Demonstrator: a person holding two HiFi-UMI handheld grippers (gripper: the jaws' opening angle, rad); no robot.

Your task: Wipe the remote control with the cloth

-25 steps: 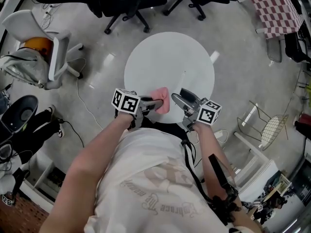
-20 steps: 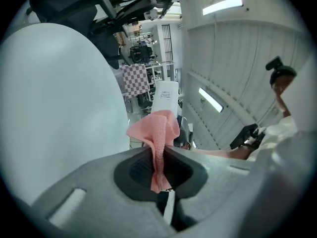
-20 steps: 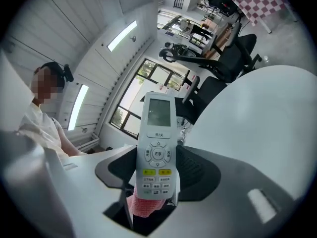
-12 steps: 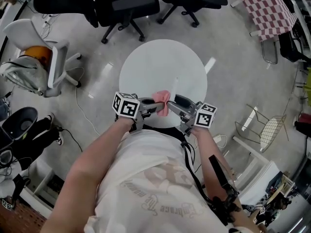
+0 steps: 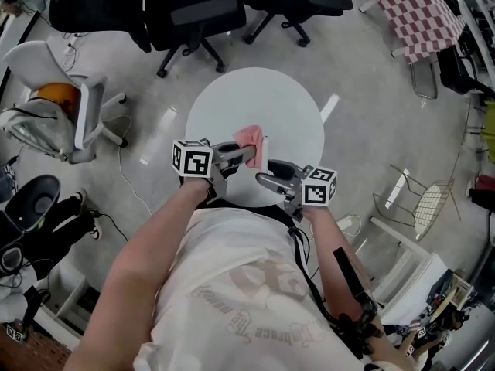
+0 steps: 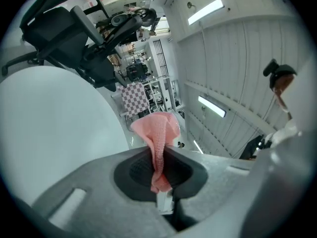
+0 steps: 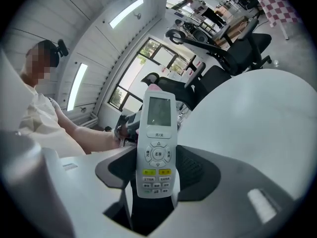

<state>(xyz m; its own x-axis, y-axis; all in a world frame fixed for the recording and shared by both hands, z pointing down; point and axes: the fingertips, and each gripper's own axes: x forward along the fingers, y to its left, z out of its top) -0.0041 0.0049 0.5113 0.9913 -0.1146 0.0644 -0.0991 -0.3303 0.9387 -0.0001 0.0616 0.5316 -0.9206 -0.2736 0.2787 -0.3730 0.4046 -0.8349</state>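
Since the left gripper view looks straight at them, I can see the left gripper's jaws are closed on a pink cloth. It is pinched into a narrow fold between the pads, and its loose end fans out past the tips.

My right gripper's jaws are clamped on the lower end of the white remote control. Its long axis runs out from the jaws, with the screen end farthest from them and the button face turned to the gripper's camera. A sliver of pink shows just behind its top edge.

From the head view, the left gripper and right gripper meet over the near part of the round white desk. The remote control shows edge-on there as a thin white strip, just beside the cloth. Whether the two touch I cannot tell.

Black office chairs stand beyond the desk.
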